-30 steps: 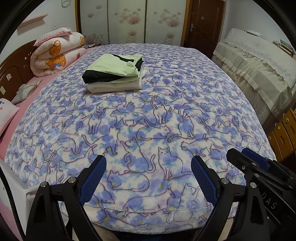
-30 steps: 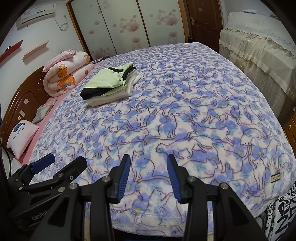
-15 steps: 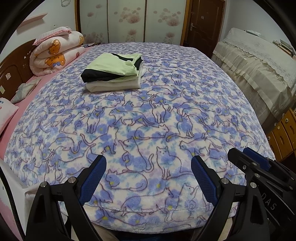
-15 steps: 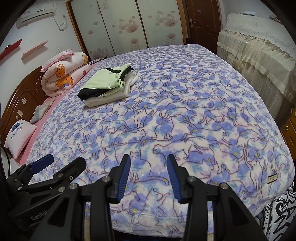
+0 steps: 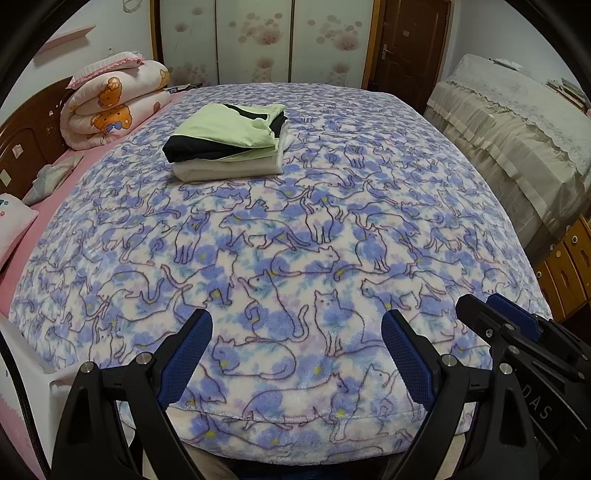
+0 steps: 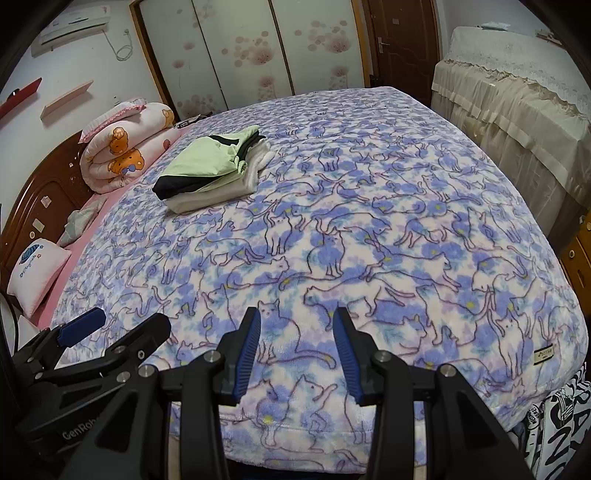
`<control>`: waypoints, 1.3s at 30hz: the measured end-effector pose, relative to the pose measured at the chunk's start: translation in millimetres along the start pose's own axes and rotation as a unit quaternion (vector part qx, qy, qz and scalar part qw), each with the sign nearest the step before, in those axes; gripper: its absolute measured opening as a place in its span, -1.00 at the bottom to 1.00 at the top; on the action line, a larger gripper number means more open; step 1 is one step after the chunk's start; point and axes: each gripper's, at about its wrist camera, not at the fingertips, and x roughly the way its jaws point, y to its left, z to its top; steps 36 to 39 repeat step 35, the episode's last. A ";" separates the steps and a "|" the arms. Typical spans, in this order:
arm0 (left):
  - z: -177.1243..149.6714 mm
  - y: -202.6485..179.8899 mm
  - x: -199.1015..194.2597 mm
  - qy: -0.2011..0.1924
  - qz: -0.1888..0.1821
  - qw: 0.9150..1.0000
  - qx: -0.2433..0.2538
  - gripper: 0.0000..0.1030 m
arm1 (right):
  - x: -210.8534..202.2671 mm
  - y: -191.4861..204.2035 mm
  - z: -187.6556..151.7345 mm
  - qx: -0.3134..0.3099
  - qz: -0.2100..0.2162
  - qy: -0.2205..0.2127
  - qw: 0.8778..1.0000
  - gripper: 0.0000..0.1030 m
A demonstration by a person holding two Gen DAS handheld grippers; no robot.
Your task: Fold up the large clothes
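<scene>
— Folded clothes (image 5: 229,142), that's what sits on the bed: a neat stack, pale green piece on top with a black layer showing at its near corner and along the far edge, and a cream-white piece at the bottom. You see it too?

— I do. From the right side the stack (image 6: 210,168) lies on the far left part of the cat-print blanket (image 6: 369,240), toward the headboard end, well apart from both grippers.

— And the grippers?

— The left gripper (image 5: 295,354) hangs over the near edge of the blanket (image 5: 295,240), its blue-padded fingers (image 5: 184,354) spread wide with nothing between them. The right gripper (image 6: 296,349) is just beside it, fingers (image 6: 249,347) set narrower but plainly apart, also holding nothing. Each one shows at the margin of the other's view: the right one (image 5: 517,332) at the left camera's lower right, the left one (image 6: 96,332) at the right camera's lower left.

— What's around the stack?

— A rolled pink quilt with bear prints (image 5: 114,103) lies beyond it on the left, against the wooden headboard (image 5: 22,136). A small white pillow (image 6: 37,273) rests on the pink sheet (image 6: 99,214) nearer us, beside a crumpled grey cloth (image 6: 79,221).

— And the rest of the room?

— Sliding wardrobe doors with a flower pattern (image 5: 258,40) behind the bed, a dark wooden door (image 5: 410,44) to their right, and a piece of furniture draped in beige lace-edged cloth (image 5: 517,122) along the right side. An air conditioner (image 6: 74,26) is high on the left wall.
</scene>
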 end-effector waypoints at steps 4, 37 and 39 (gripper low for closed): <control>-0.8 -1.2 -1.2 0.000 0.000 1.000 -0.001 0.79 | 0.3 -0.6 -0.1 0.000 0.000 0.002 1.000 -0.20; -9.0 1.4 -2.3 0.003 -0.001 1.000 -0.005 0.79 | -1.3 -0.8 -1.8 0.001 0.000 0.001 1.000 -0.20; -9.0 1.4 -2.3 0.003 -0.001 1.000 -0.005 0.79 | -1.3 -0.8 -1.8 0.001 0.000 0.001 1.000 -0.20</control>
